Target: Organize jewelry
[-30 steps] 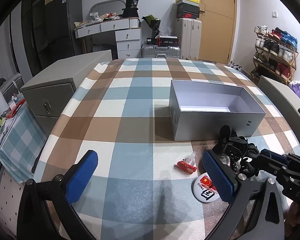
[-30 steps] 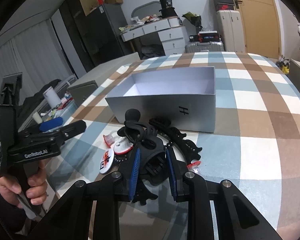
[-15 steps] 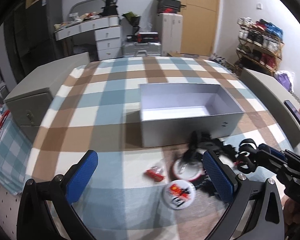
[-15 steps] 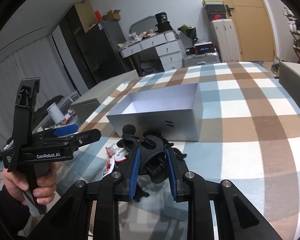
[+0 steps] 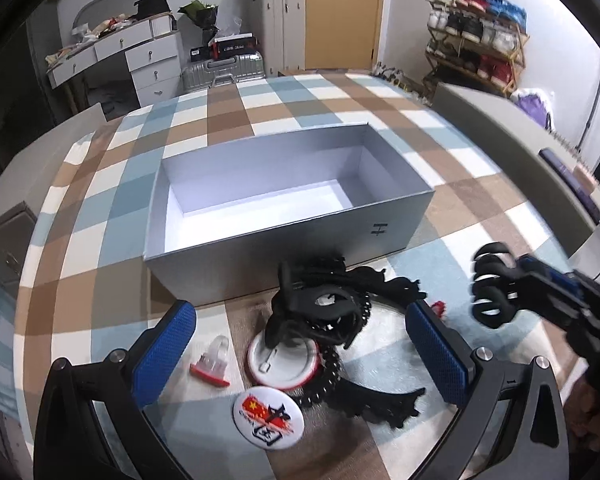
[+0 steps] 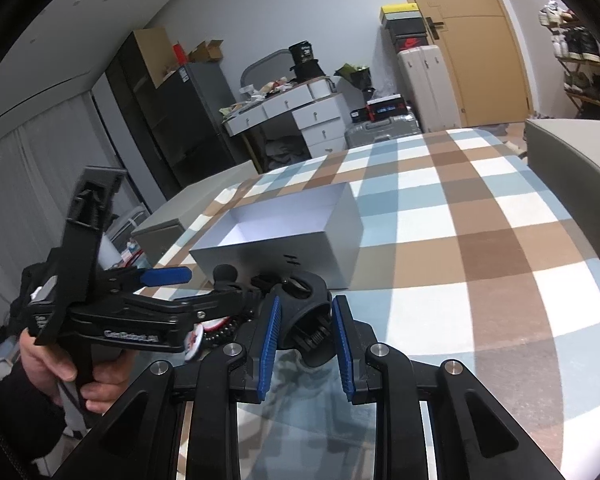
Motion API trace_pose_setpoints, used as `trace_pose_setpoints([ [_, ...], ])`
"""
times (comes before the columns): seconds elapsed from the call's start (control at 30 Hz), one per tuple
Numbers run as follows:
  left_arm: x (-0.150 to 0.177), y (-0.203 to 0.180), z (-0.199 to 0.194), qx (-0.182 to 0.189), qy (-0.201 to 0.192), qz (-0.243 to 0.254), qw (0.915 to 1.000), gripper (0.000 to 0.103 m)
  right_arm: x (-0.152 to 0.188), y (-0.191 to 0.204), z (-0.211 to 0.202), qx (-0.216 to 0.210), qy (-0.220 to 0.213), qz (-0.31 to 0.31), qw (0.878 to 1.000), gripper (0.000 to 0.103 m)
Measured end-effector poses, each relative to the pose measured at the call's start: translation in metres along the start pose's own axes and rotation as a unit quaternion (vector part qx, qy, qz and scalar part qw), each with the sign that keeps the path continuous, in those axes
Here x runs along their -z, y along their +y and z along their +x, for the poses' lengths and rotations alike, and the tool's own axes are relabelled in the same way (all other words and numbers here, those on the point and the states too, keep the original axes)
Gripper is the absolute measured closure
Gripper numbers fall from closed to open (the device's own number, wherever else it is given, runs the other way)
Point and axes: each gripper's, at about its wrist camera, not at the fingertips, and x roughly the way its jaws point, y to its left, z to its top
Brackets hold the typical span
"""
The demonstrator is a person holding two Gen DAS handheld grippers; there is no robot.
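- Clearly, two round badges are lying on the checked counter (image 5: pixel 100 208): one face-up badge (image 5: pixel 267 416) and one face-down badge (image 5: pixel 284 364), beside one red-and-clear clip (image 5: pixel 211 366).
- Only the left wrist view is showing the tangled black pile (image 5: pixel 332 312) before one empty grey box (image 5: pixel 260 256).
- Right claw (image 6: pixel 305 336) is gripping a black hair claw clip (image 6: pixel 306 316) above the counter; left claw (image 5: pixel 300 344) is gaping wide, holding nothing.
- Pile pieces are overlapping, uncountable.

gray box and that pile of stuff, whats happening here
A person is sorting accessories with two tools. The right hand-held gripper is shut on a black hair claw, lifted near the empty gray box. The left hand-held gripper is open over the pile: another claw, two badges and a small red clip on the checked cloth.
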Motion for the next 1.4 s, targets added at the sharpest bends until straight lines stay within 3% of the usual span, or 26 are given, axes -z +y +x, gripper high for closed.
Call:
trace_pose_setpoints([
  [0.13,0.0,-0.003,0.007,0.002,0.013,0.013,0.9998,0.001,0.002,-0.006,-0.003,0.002,-0.001,0.007,1.0,0.078],
  [0.3,0.0,0.0,0.012,0.013,0.026,0.009,0.9995,0.015,0.003,-0.008,-0.001,0.001,0.005,0.009,1.0,0.078],
  [0.4,0.001,-0.001,0.014,0.015,0.032,0.009,0.9993,0.03,0.003,-0.007,-0.002,0.0,0.004,0.007,1.0,0.078],
  [0.47,0.001,-0.004,0.014,0.02,0.035,0.014,0.9991,0.05,0.002,-0.007,-0.002,0.001,0.004,0.007,1.0,0.078],
  [0.53,0.002,-0.007,0.014,0.022,0.038,0.021,0.9988,0.061,0.002,-0.008,-0.001,0.001,0.005,0.008,1.0,0.078],
  [1.4,-0.003,0.002,-0.025,0.045,-0.018,0.022,0.9986,0.061,-0.017,0.02,-0.005,-0.01,-0.011,-0.026,1.0,0.078],
])
